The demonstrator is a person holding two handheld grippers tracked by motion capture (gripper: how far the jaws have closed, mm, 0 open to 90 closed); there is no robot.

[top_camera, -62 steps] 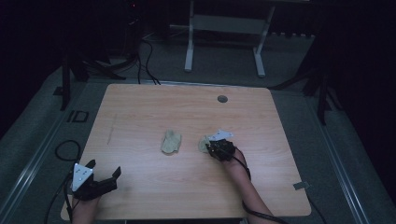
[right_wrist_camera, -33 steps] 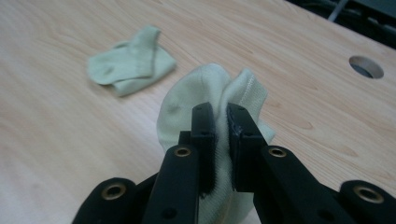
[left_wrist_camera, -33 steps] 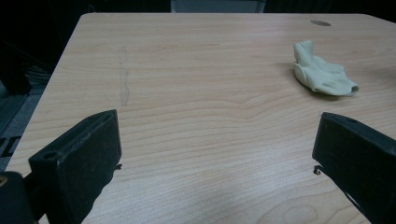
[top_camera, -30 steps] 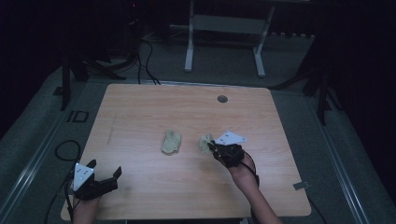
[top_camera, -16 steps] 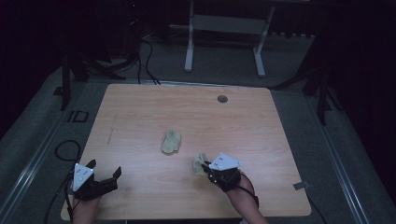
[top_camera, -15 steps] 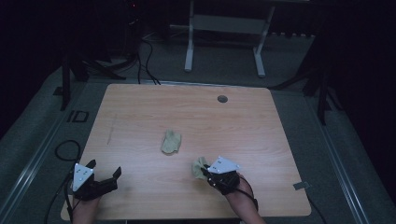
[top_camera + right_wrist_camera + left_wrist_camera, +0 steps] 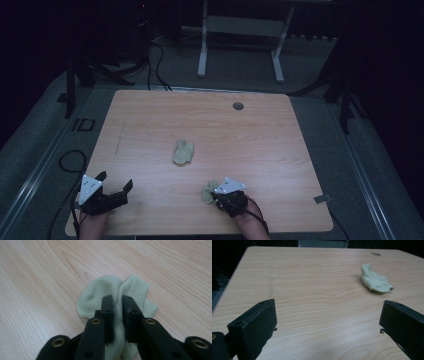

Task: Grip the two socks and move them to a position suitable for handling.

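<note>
Two pale green socks lie on the wooden table (image 7: 280, 140). One sock (image 7: 183, 152) (image 7: 374, 281) rests crumpled near the middle. The other sock (image 7: 205, 192) (image 7: 95, 297) lies flat by the front edge, under my right gripper (image 7: 214, 194) (image 7: 117, 301). That gripper points down at it and its jaws have just been opening: a narrow slit now stands between the pads, with a fold of the sock still in it. My left gripper (image 7: 116, 180) (image 7: 328, 312) hovers low at the front left corner, open wide, nothing between its jaws.
A small round grommet (image 7: 238, 105) (image 7: 375, 254) sits in the table's far right part. A cable (image 7: 67, 160) loops on the floor left of the table. A white metal frame (image 7: 240, 30) stands on the floor beyond the far edge.
My right gripper has carried its sock from the table's middle toward the front edge and lowered it onto the wood. The left gripper and the middle sock have not moved.
</note>
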